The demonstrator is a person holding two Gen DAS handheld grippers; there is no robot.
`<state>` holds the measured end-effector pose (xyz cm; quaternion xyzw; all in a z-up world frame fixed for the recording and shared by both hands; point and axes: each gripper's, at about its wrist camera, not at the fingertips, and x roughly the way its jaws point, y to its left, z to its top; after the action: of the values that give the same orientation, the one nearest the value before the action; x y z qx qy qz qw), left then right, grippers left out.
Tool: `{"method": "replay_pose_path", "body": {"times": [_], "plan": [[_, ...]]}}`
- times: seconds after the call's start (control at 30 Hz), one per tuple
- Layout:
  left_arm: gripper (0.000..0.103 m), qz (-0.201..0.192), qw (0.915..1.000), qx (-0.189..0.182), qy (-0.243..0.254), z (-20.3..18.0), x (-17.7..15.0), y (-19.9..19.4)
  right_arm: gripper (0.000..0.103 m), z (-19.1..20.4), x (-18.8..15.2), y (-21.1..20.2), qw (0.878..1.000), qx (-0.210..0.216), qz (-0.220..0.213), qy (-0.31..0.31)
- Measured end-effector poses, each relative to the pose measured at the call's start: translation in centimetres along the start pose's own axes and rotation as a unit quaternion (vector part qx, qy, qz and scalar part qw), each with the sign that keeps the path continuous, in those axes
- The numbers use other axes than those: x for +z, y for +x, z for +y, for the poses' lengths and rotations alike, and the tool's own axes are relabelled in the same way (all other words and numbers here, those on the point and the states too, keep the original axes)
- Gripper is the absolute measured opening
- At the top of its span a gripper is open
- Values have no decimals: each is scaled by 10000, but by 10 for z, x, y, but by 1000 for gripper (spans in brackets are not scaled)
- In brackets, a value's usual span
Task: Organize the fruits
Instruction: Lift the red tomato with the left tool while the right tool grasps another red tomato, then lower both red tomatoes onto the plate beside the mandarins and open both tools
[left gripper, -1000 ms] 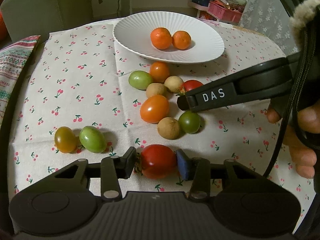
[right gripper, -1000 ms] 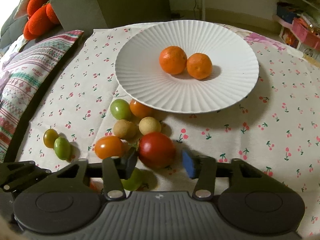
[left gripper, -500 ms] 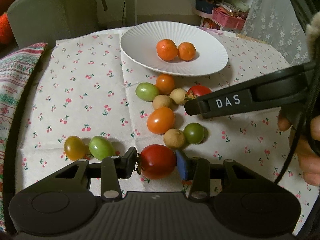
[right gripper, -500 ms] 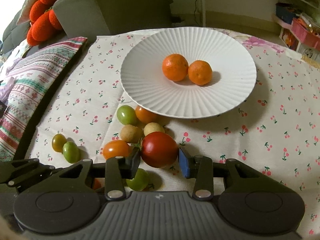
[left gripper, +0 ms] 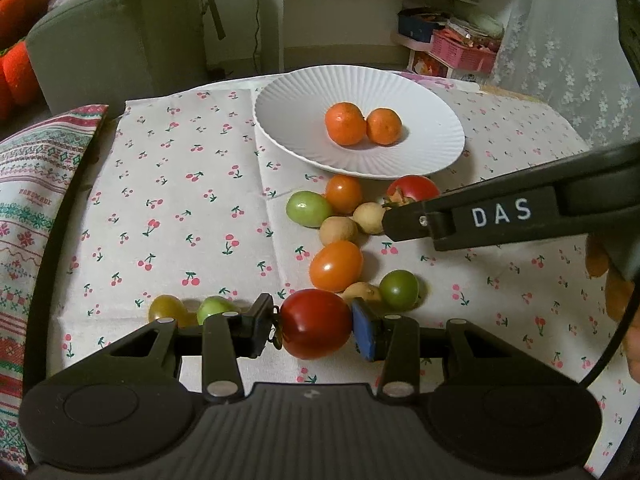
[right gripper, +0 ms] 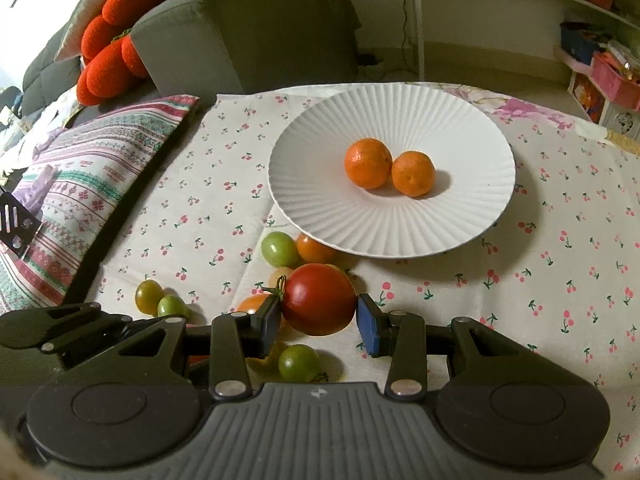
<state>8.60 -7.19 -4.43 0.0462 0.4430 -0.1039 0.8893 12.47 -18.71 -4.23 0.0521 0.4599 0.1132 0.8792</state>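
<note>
The left tongs (left gripper: pixel 314 326) are clamped on a round red tomato with a green stalk (left gripper: pixel 316 323), one black pad and one blue pad pressing its flanks. The right tongs (right gripper: pixel 318 316) are likewise clamped on a second round red tomato (right gripper: pixel 319 298). Both tomatoes sit at the near edge of the table, which is covered by a white cherry-print cloth (left gripper: pixel 180 184). Whether either tomato has cleared the cloth cannot be told.

The step in hand appears to be carrying both tomatoes to the white ribbed plate (right gripper: pixel 320 184) toward the far edge. Recommended practice: hold grip pressure constant, since the skin is smooth and the flesh soft; raise each tomato straight up before moving it toward the plate; set it down on a bare part of the plate, beside the two small oranges (right gripper: pixel 388 168) lying there and touching each other.

Loose fruit lies between the tongs and the plate: a green cherry tomato (left gripper: pixel 399 290) and a tan round fruit just beyond the left tongs, an oval orange tomato (left gripper: pixel 336 266), further tan fruits, a green tomato (left gripper: pixel 309 208) and an orange one tucked against the plate rim. A low path would likely knock these. In the left wrist view the right tongs' arm crosses over this cluster, so the two paths should be kept apart. A yellow-green pair (right gripper: pixel 160 300) lies toward the left edge, clear of the route. A striped cushion (right gripper: pixel 92 172) lies against that edge.
</note>
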Motion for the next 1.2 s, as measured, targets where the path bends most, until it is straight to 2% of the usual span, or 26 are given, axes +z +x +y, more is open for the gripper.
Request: {"method": "replay_pose_path", "body": {"times": [0.43,0.7,0.9,1.2], "plan": [[31,-175,9998,51,-36,4,7,-7,38,-3,2,-5,9999,-19,-128,45],[30,-701,9963,-91,-479,22,27,-22,38,-20,13,-29,9976,95,-535,423],[30,-1033,9940,-193,-318,13,41,-22,38,-33,17,-31,9959,-18,-614,663],[30,-1262,9910,-440,-114,2,65,0,38,-54,25,-29,9911,-114,-737,1100]]}}
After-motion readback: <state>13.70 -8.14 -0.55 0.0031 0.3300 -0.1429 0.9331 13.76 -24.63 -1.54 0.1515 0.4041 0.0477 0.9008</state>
